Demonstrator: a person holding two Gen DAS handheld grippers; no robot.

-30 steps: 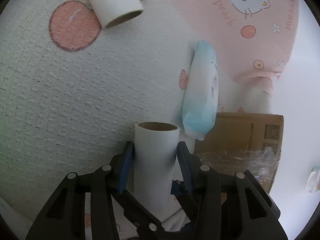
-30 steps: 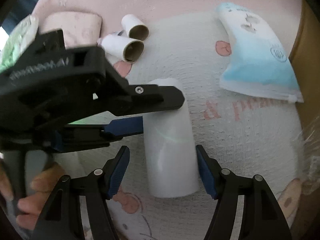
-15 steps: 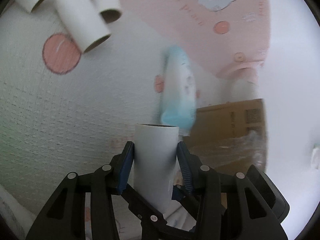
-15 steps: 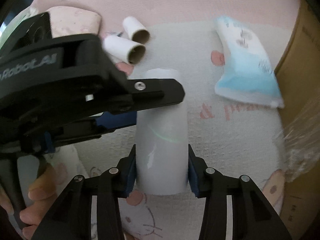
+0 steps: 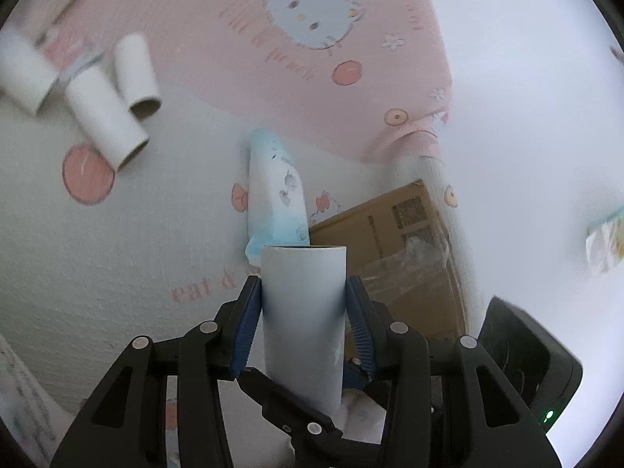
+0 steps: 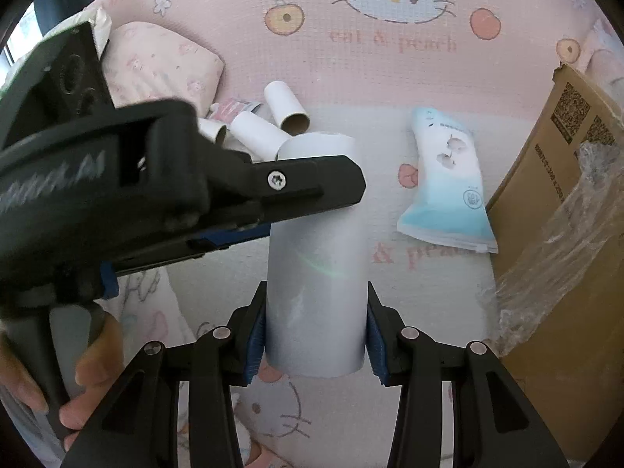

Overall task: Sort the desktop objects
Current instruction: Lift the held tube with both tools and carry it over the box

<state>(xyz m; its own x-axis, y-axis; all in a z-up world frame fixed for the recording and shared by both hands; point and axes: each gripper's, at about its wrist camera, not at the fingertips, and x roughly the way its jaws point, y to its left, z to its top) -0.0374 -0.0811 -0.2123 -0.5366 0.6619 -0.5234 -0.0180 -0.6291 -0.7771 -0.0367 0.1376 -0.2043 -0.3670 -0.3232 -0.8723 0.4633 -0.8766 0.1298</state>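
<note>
A white cardboard tube (image 5: 303, 312) is held by both grippers at once, lifted above the mat. My left gripper (image 5: 303, 312) is shut on it near its far end. My right gripper (image 6: 316, 331) is shut on the same tube (image 6: 318, 273) near its lower end, and the left gripper (image 6: 273, 191) shows across it from the left. Three shorter white tubes (image 5: 103, 117) lie together on the mat; they also show in the right wrist view (image 6: 257, 132). A blue and white wipes pack (image 5: 275, 191) lies flat on the mat, also seen in the right wrist view (image 6: 448, 187).
A brown cardboard box (image 6: 565, 234) with clear plastic film over it stands at the right; it also shows in the left wrist view (image 5: 394, 249). A pink Hello Kitty mat (image 6: 390, 39) covers the surface. A small pink pillow (image 6: 163, 66) lies at the back left.
The right gripper closed on the tube that the left gripper held. Both grippers then lifted the tube away from the mat, and the small tubes and wipes pack now look farther off.
</note>
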